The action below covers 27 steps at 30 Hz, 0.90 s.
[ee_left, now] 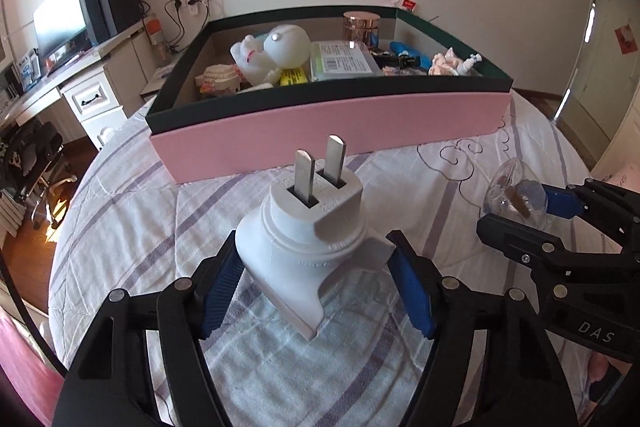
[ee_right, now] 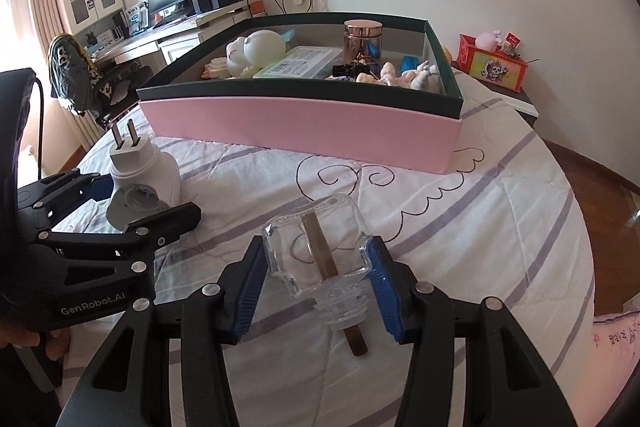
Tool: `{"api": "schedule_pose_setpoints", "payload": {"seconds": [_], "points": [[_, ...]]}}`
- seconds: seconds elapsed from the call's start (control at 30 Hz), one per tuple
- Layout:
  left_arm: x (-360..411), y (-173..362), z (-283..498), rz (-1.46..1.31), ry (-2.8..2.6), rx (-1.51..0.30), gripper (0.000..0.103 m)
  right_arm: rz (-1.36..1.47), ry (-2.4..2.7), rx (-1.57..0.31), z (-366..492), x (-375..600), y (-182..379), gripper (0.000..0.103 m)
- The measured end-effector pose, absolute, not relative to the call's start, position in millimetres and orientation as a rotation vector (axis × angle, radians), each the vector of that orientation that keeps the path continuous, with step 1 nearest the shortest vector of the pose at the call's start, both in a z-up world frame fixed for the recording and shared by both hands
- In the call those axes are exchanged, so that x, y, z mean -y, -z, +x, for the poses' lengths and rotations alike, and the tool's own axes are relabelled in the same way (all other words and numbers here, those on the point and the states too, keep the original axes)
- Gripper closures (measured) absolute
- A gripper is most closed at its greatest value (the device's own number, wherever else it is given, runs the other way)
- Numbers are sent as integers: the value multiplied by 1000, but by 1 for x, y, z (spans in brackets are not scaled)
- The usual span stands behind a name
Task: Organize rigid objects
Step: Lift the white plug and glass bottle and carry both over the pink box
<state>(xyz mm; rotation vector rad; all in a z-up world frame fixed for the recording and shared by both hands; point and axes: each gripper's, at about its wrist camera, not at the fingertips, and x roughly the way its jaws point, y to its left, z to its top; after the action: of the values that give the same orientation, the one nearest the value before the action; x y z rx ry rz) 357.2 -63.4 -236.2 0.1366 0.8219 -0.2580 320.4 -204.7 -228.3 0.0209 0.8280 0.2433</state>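
From the left wrist camera, the left gripper (ee_left: 316,287) has its jaws clamped on 1 white plug adapter (ee_left: 312,239), both blue pads (ee_left: 222,291) pressing its sides. The adapter's 2 flat metal prongs (ee_left: 320,169) point up and away towards the box. It sits low over the bed (ee_left: 132,211), which wears a white cover with purple stripes. Beyond it stands 1 big box (ee_left: 332,131), pink on the outside with a dark green rim. Inside I count 1 white figurine (ee_left: 276,53), 1 copper-lidded jar (ee_left: 361,27), 1 flat clear case with a label (ee_left: 344,61), 1 yellow item (ee_left: 295,77), plus a jumble of smaller pieces too crowded to count. At the right edge the right gripper (ee_left: 520,211) comes into view with 1 clear glass bottle (ee_left: 514,193) between its jaws.

From the right wrist camera, the right gripper (ee_right: 318,287) is closed on that 1 glass bottle (ee_right: 320,259), pads against both sides, its neck pointing back towards the camera. 1 brown stick (ee_right: 324,259) runs through the bottle and out of the neck. The bottle is held over the bed (ee_right: 460,239), in front of the pink box (ee_right: 304,131). To the left, the left gripper (ee_right: 132,203) holds the plug adapter (ee_right: 140,175), its 2 prongs upright. A person's fingers (ee_right: 40,341) show at the lower left edge.
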Motion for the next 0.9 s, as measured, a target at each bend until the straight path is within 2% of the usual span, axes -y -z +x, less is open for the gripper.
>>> {"api": "schedule_pose_setpoints", "payload": {"seconds": [0.63, 0.9], "points": [[36, 132, 266, 122, 130, -426, 31, 22, -244, -538, 262, 183, 131, 52], [21, 100, 237, 65, 132, -321, 31, -15, -190, -421, 233, 173, 93, 52]]}}
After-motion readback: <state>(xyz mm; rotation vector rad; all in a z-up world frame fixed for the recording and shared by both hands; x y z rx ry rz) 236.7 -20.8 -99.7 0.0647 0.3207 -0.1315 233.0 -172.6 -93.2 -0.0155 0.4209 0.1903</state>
